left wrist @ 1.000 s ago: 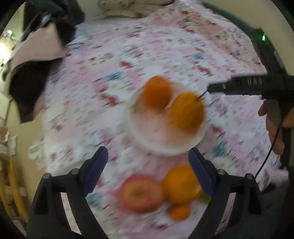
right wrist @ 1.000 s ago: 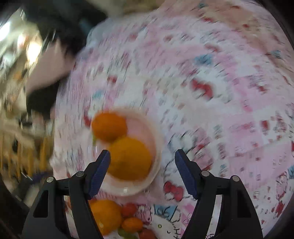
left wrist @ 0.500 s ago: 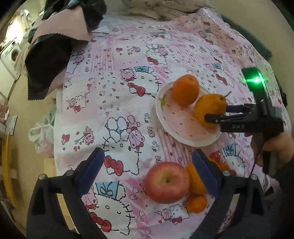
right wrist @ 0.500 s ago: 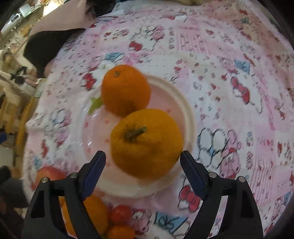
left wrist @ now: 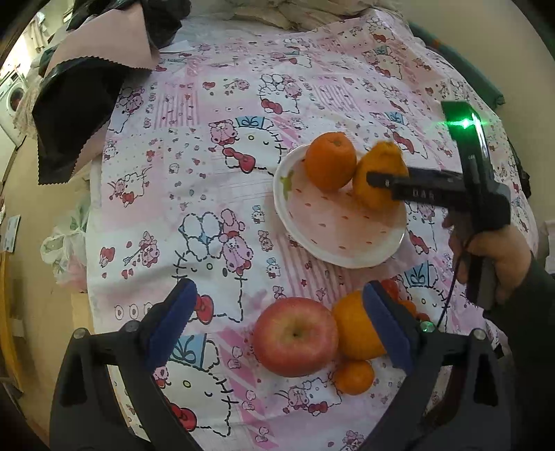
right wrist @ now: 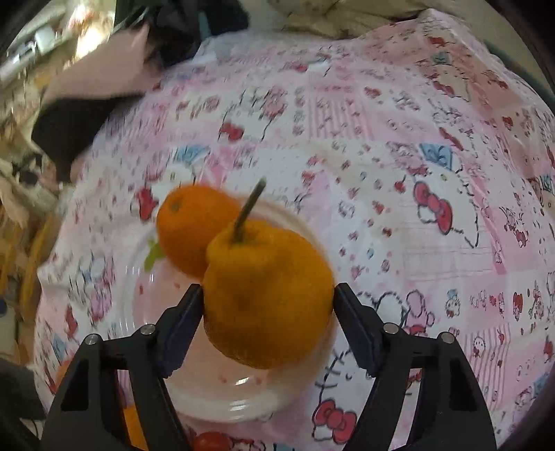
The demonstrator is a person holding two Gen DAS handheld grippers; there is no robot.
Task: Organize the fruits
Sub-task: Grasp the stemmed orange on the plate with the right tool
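Observation:
A white plate (left wrist: 333, 229) with pink spots holds a round orange (left wrist: 330, 160). My right gripper (right wrist: 267, 308) is shut on a bumpy stemmed orange (right wrist: 267, 295), held over the plate's right side; it also shows in the left wrist view (left wrist: 380, 180). My left gripper (left wrist: 277, 326) is open and empty above a red apple (left wrist: 295, 335), a large orange (left wrist: 357, 329), a small mandarin (left wrist: 353, 377) and small red fruits (left wrist: 399, 295) on the pink cartoon-print cloth.
Black and pink cloths (left wrist: 86, 86) lie at the cloth's far left corner. Crumpled fabric (left wrist: 295, 14) sits at the far edge. The table's left edge drops to a plastic bag (left wrist: 66, 246) on the floor.
My right gripper closed its jaws on the stemmed orange on the plate and tilted it up. My left gripper stayed open near the apple.

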